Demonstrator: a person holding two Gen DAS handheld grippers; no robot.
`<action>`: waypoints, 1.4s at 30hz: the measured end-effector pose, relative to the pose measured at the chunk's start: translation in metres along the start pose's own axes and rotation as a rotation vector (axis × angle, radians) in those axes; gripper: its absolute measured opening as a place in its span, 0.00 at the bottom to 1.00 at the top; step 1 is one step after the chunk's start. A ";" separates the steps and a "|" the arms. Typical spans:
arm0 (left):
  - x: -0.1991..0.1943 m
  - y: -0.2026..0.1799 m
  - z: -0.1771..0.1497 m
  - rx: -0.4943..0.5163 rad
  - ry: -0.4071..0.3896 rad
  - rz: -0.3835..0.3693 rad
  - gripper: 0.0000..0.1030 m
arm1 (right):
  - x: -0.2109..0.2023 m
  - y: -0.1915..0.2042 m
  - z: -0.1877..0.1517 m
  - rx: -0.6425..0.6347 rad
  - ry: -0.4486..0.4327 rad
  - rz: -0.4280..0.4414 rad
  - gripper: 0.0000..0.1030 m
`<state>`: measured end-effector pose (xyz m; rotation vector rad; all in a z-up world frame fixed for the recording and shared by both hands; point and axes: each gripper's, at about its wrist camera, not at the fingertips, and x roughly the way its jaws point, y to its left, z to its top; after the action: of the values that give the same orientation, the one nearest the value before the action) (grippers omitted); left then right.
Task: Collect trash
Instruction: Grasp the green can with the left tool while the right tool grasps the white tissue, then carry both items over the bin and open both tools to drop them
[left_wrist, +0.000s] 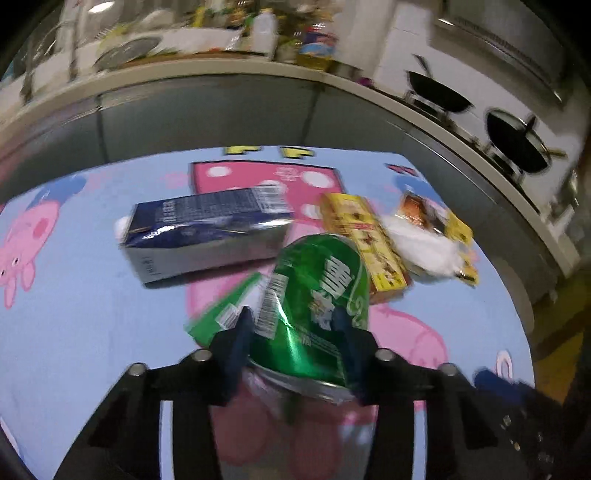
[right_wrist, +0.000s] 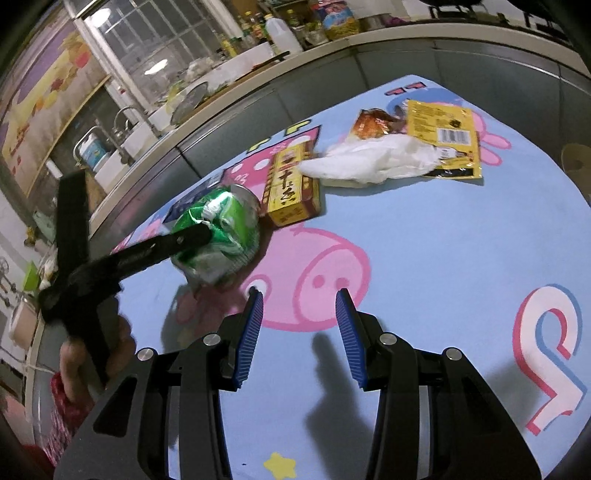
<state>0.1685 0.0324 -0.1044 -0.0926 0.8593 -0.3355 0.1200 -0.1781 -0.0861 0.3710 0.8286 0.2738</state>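
Two pads of the left gripper (left_wrist: 293, 325) clamp the crushed green can (left_wrist: 317, 291)

The left claw (left_wrist: 293, 325) points steeply down at the tabletop (left_wrist: 92, 314), and its two dark fingers (left_wrist: 236, 332) press on either side of a crushed green can (left_wrist: 317, 295), which is dented where they meet it. A hand (right_wrist: 96, 354) grips its black handle from below, above a red patterned sleeve (right_wrist: 61, 406). The right claw (right_wrist: 300, 314) also angles downward, its blue ribbed pads (right_wrist: 251, 332) standing apart with nothing between them.
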 end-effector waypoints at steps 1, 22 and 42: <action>-0.002 -0.006 -0.001 0.010 -0.003 -0.004 0.38 | 0.001 -0.004 0.001 0.008 0.001 -0.003 0.40; -0.003 -0.037 -0.011 -0.026 0.043 -0.022 0.26 | 0.073 -0.017 0.108 -0.462 -0.019 -0.288 0.65; 0.002 -0.043 -0.022 -0.057 0.063 -0.092 0.27 | -0.019 -0.020 -0.030 -0.270 0.054 -0.073 0.14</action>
<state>0.1418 -0.0078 -0.1106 -0.1762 0.9288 -0.4017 0.0866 -0.1970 -0.1008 0.0807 0.8442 0.3239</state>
